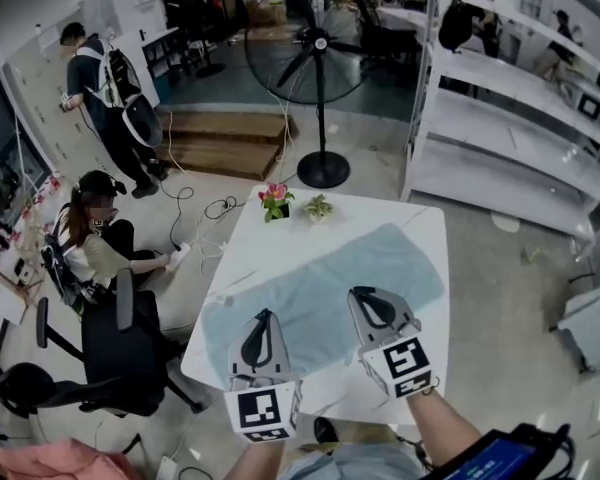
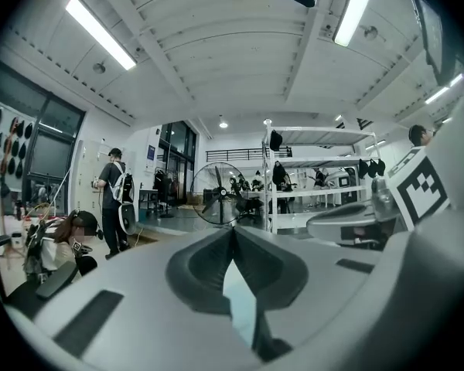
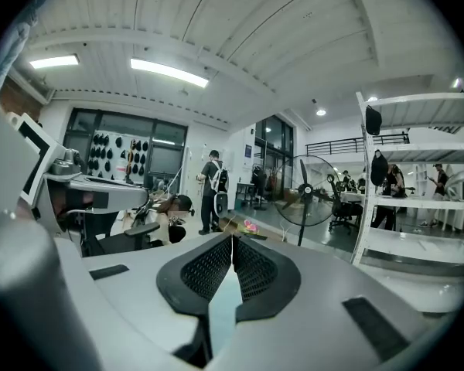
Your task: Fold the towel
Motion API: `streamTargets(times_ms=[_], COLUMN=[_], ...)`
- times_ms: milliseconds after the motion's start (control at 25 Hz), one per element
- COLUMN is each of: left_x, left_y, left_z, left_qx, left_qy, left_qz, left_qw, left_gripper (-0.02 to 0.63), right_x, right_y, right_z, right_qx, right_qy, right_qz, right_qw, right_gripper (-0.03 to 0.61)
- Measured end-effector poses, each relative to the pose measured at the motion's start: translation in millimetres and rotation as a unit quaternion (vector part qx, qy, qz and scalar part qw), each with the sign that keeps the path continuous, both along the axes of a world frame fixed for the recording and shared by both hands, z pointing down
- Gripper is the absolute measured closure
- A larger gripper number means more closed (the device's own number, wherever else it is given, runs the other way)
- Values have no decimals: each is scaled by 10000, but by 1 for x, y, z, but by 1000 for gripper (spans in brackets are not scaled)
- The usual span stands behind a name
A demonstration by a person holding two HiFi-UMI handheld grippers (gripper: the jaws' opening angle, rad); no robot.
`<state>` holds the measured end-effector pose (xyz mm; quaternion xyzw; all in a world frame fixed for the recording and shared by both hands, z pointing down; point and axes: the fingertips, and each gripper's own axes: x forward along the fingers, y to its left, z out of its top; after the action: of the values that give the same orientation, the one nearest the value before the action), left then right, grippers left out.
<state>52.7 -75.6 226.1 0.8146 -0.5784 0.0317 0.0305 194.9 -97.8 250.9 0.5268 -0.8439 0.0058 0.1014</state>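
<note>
The left hand-held gripper (image 1: pixel 265 316) hovers over the near part of the light-blue towel (image 1: pixel 325 268), its jaws clenched on nothing. The right hand-held gripper (image 1: pixel 364 295) beside it is likewise clenched and empty. The towel lies flat and unfolded, slantwise on the white counter (image 1: pixel 400 218). The grippers are probably paired level so as to take one edge together.

Light blue towel (image 1: pixel 318 286): rectangular, spread flat, lying diagonally across the white table (image 1: pixel 265 253). Its far corner is near the table's right edge.
</note>
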Motion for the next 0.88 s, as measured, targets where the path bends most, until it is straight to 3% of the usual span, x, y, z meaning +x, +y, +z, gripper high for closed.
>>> streamTargets(times_ms=[200,360,600,760,880], left_x=[15,26,50,61,73], left_y=[-25,-50,-78,-96,-103], left_z=[12,41,111,150,177], left_qx=[-51,-410,-1171,-1476,-1706], left_qy=[-114,-147,-211,-345,-359], left_qz=[32,-22,7,-70,0], left_qw=[9999,9990,9929,9884,9847], left_gripper=[606,606,606,606,606], right_x=[15,41,115,166,210], right_y=[-24,-52,-85,-112,-123], right_z=[15,39,111,156,188], right_qx=[-157,-406,-1067,-1326,-1704], right_qy=[-35,38,52,157,286], right_qz=[9,51,516,751,937], right_qw=[9999,9992,9929,9882,9805], right_gripper=[554,552,552,551,513])
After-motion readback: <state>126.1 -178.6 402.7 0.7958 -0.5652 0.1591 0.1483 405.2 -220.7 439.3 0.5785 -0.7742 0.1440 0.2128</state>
